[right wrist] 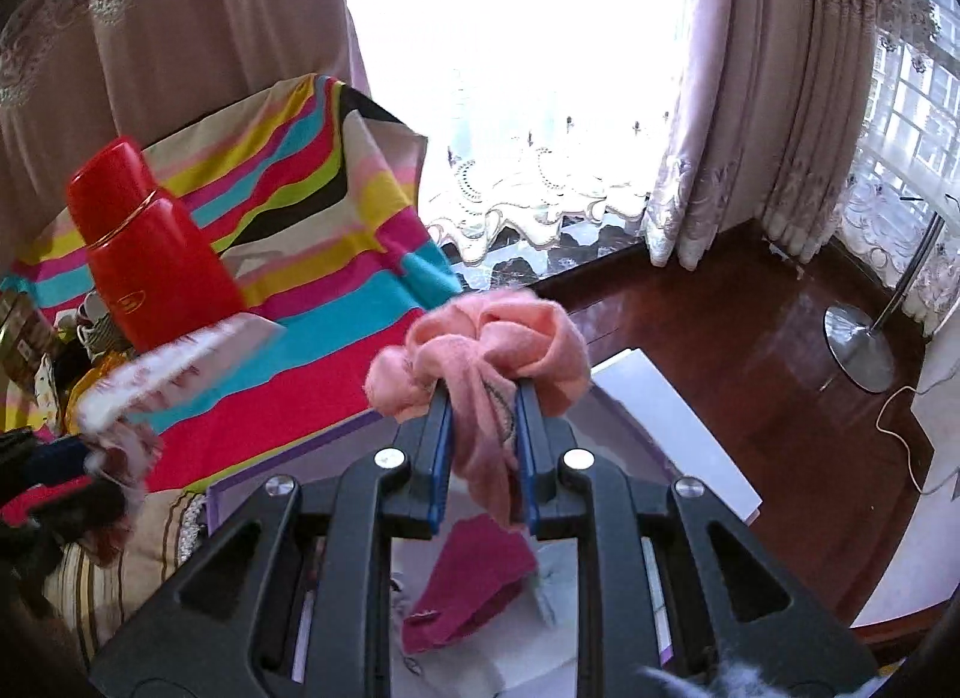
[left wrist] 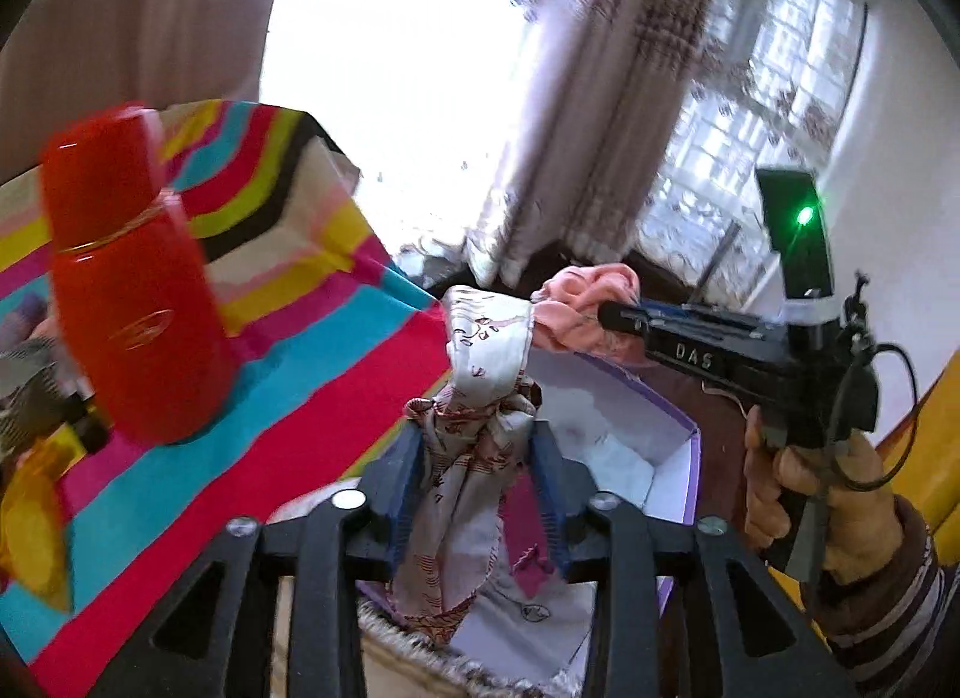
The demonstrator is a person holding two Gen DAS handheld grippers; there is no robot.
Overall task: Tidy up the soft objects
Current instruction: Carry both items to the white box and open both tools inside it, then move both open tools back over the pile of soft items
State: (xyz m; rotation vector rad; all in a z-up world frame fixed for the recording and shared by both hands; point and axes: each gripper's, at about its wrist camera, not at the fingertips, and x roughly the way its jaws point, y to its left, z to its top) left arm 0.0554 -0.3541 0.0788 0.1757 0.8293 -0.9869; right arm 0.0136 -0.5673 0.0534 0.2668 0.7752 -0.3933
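My left gripper [left wrist: 477, 446] is shut on a pale silk scarf with a red print [left wrist: 489, 350], bunched and held above an open white box with a purple rim [left wrist: 672, 458]. My right gripper [right wrist: 483, 428] is shut on a pink knitted cloth [right wrist: 498, 338], also in the air over the box; it shows in the left wrist view [left wrist: 585, 302] touching the scarf's top end. The scarf shows blurred at the left of the right wrist view [right wrist: 156, 368]. A magenta cloth [right wrist: 468, 578] lies inside the box [right wrist: 690, 434].
A red thermos [left wrist: 132, 278] stands on a bright striped cloth [left wrist: 336, 338] to the left, with cups and clutter [right wrist: 90, 314] beside it. Curtains [right wrist: 750, 98] and a window are behind. A dark wooden floor [right wrist: 750, 350] with a lamp base [right wrist: 858, 344] lies to the right.
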